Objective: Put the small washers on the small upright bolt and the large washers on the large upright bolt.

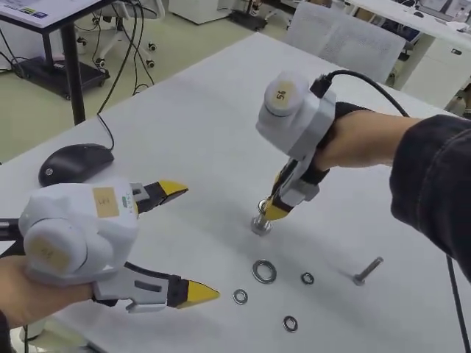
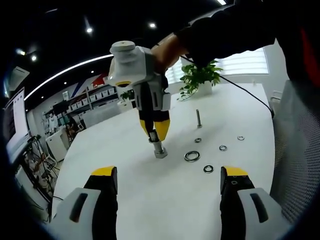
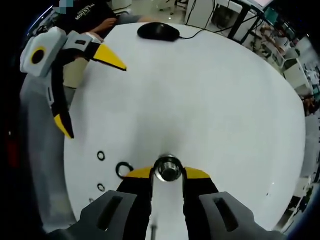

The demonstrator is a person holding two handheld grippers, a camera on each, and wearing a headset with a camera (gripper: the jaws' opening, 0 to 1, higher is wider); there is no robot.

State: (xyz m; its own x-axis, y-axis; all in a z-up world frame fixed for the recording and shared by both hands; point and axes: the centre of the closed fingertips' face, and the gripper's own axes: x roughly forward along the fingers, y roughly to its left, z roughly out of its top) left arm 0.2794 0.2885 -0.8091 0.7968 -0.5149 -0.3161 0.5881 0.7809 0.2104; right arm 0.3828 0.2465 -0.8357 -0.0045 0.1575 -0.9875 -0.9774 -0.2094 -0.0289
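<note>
A black computer mouse (image 1: 75, 162) lies at the far left of the white workbench (image 1: 199, 110), well apart from the work. To its right, the left gripper (image 1: 188, 241), white-bodied with yellow-tipped black jaws, is held over the near side of the bench. Its jaws are spread wide with nothing between them, and they point toward the middle of the table. At centre, the right gripper (image 1: 266, 212) comes down steeply from above, held by a hand in a dark sleeve (image 1: 434, 176). Its yellow tips are clamped on the shank of the large steel bolt (image 1: 260, 225), which stands upright on its head on the tabletop. In the right gripper view the bolt's end sits squarely between the two closed-in tips. No washer can be seen on the bolt. Just in front of it, on the near side, the large steel washer (image 1: 264, 271) lies flat on the bench. The small steel washers (image 1: 241, 296) are scattered flat around the large one, each apart from the others. Farther right, the small steel bolt (image 1: 366, 271) stands on its head, bare and untouched, with one small washer near its base.
</note>
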